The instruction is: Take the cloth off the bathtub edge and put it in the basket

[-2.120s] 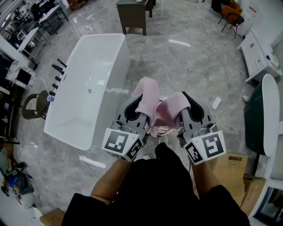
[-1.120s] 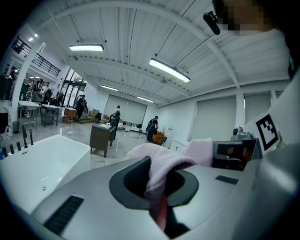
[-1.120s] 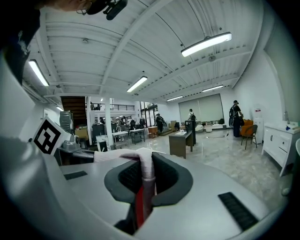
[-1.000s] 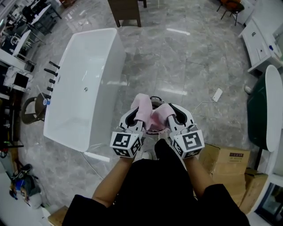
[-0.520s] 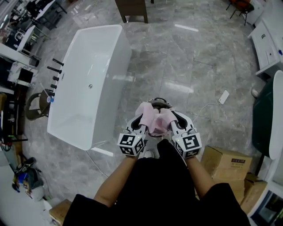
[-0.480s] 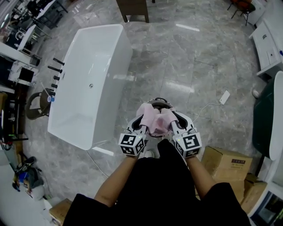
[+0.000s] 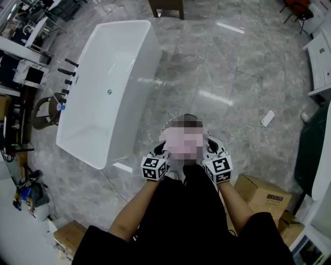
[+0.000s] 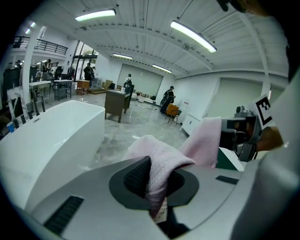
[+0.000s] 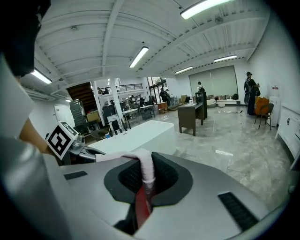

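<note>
Closest to the camera are the person's black sleeves, with both hands held low and close together in front. The left gripper (image 8: 157, 176) is clamped nearly shut on a fold of the pink cloth (image 8: 164, 151), which bunches up out of its jaws. The right gripper (image 9: 146, 177) is pinched just as tight on another edge of that cloth, rolled thin between its pads. So the cloth hangs between the two grippers, well clear of the bathtub (image 7: 108, 88). Right under it there's a dark curved rim that I think is the basket (image 7: 190, 115). The head view is blurred over that spot, so I can't tell if the cloth is touching it. A cardboard box (image 7: 265, 194) sits on the floor off to the right. The white tub stands to the left on the grey marble floor (image 7: 227, 67), and a dark desk (image 7: 168, 6) sits further back.
</note>
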Tool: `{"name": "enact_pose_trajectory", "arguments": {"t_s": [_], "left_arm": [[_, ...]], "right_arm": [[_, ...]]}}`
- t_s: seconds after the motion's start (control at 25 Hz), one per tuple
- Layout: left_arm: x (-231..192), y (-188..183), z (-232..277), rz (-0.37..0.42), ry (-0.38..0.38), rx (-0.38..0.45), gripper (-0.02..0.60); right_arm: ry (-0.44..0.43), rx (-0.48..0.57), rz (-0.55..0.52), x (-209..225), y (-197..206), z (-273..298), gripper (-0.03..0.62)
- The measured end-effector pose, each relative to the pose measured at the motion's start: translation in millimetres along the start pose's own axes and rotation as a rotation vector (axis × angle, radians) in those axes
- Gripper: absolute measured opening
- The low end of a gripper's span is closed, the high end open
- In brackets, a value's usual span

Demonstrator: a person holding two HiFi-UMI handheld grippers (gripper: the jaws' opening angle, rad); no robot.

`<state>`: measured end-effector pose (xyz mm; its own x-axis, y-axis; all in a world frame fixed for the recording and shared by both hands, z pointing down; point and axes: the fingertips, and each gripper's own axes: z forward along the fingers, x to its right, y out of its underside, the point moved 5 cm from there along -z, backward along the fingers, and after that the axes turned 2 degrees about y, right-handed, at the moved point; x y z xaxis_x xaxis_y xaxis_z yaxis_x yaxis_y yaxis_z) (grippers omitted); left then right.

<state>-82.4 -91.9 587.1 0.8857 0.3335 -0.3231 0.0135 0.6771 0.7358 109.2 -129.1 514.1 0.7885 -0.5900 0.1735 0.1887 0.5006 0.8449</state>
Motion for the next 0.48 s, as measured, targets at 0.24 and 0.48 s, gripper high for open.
{"name": "enact_pose_trajectory", "arguments": {"t_s": [0.24,0.48], "left_arm": [[-5.0,24.2,22.9,-0.021,0.0,-0.043,0.034],[-21.6,47.8,36.0,-0.073,0.047,-0.079,0.035]], "right_arm": [[-0.058,-0.07,-0.008,1.6,33.4,28.3,0.037],[-0.056,-0.119,-0.004,-18.5,55.4,54.5,0.037]]}}
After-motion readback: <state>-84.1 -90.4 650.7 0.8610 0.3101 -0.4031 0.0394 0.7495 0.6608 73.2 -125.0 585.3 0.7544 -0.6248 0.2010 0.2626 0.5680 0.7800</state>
